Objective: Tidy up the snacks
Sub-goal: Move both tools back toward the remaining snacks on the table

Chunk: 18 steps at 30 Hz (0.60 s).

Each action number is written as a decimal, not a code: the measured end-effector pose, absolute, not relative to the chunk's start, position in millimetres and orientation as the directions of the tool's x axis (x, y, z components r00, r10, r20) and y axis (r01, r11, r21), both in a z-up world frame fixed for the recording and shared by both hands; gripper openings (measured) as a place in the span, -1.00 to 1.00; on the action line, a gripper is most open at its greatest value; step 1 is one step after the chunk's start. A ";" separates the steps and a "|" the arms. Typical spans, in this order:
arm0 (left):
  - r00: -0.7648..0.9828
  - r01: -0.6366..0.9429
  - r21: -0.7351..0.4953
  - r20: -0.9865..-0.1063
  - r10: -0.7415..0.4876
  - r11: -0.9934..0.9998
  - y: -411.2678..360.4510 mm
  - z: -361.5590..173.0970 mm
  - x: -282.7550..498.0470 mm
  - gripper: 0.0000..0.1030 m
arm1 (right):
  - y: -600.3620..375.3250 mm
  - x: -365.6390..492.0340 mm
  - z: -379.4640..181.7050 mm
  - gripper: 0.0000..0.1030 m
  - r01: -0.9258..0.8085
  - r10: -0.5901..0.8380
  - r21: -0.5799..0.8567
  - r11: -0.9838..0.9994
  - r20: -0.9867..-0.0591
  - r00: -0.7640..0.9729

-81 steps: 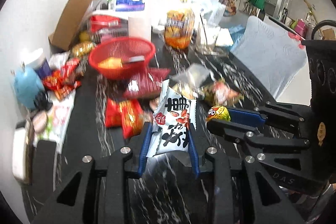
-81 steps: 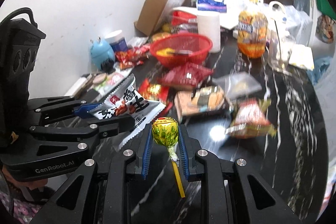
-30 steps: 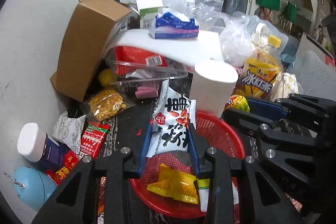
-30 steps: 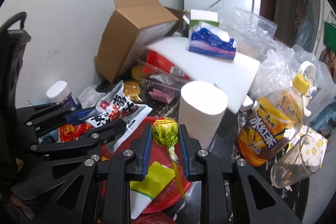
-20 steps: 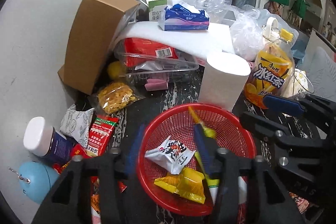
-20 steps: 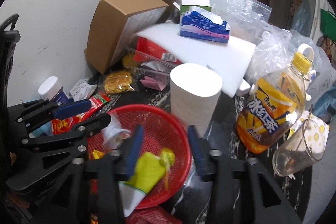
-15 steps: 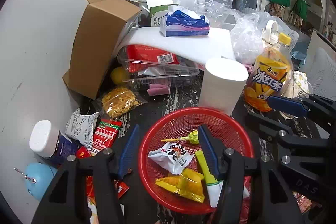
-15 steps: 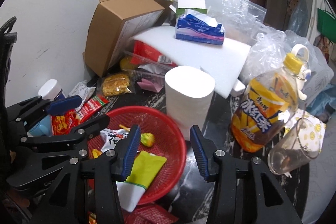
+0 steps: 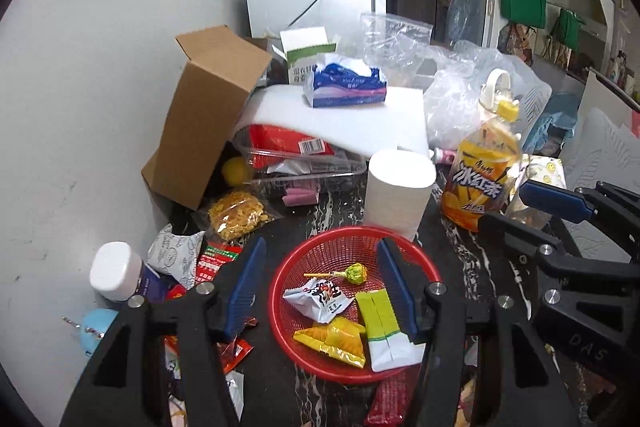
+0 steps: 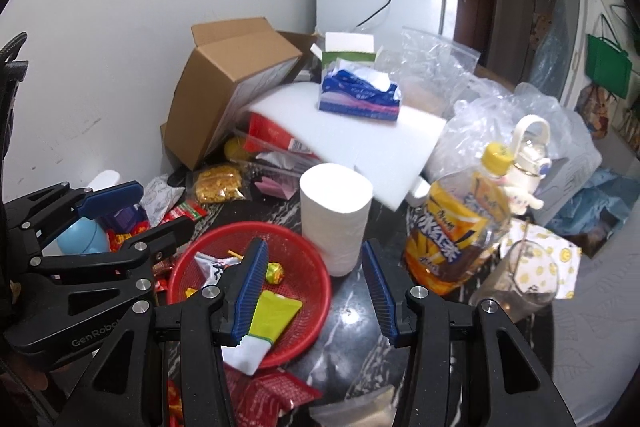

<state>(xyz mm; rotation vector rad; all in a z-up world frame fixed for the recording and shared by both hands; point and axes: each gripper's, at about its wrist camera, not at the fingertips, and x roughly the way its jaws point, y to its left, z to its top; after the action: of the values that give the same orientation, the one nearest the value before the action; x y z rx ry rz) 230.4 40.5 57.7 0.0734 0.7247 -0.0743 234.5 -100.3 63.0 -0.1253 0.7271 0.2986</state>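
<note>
Fingers (image 9: 246, 287) of your left gripper (image 9: 322, 283) are spread wide apart and hold nothing; they hang above the red basket (image 9: 344, 239), one to either side of it in the left wrist view. Your right gripper (image 10: 314, 283) is likewise wide open and empty, its left finger over the right part of the basket (image 10: 308, 291) and its right finger over bare dark marbled worktop (image 10: 352, 311).

Inside the basket lie the snacks: a lollipop (image 9: 356, 273) in a yellow-green wrapper with its stick pointing left, a white peanut packet (image 9: 320, 297) with black and red print just in front of it, a yellow snack bag (image 9: 332, 341) nearer you, and a long yellow-green and white pack (image 9: 382, 327) leaning against the basket's right side.

Just behind the basket stands a white paper roll (image 9: 398, 193). Right of the basket stands an orange iced-tea bottle (image 9: 478, 183) with a yellow cap. Left of the basket lie loose red and white packets (image 9: 210, 261) and a white-capped jar (image 9: 116, 273). Behind the basket, further back, a tilted cardboard box (image 9: 208, 115) leans on the wall, beside a white foam sheet (image 9: 360, 121) carrying a blue tissue pack (image 9: 346, 91). A red packet (image 10: 276, 399) lies in front of the basket, nearest you.
</note>
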 end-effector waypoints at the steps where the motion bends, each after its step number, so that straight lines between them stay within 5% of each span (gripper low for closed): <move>1: 0.749 0.096 0.037 -0.661 -0.048 0.995 40.2 61.5 226.0 0.10 | -101.4 230.7 66.4 -0.06 -0.309 0.222 -0.013 0.951 -0.668 0.710; 9: 0.771 0.108 0.038 -0.634 -0.060 0.993 35.8 87.3 189.3 0.10 | -114.0 198.6 87.9 -0.05 -0.285 0.225 0.018 0.958 -0.660 0.717; 18: 0.786 0.131 0.074 -0.616 -0.058 0.989 20.9 99.3 140.3 0.10 | -124.1 145.9 103.7 0.30 -0.263 0.186 -0.027 0.964 -0.639 0.746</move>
<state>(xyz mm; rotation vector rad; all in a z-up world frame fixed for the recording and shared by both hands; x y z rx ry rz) 140.3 20.9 99.3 0.1150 0.6595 -0.1018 145.9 -124.1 103.7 -0.1176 0.6857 0.2463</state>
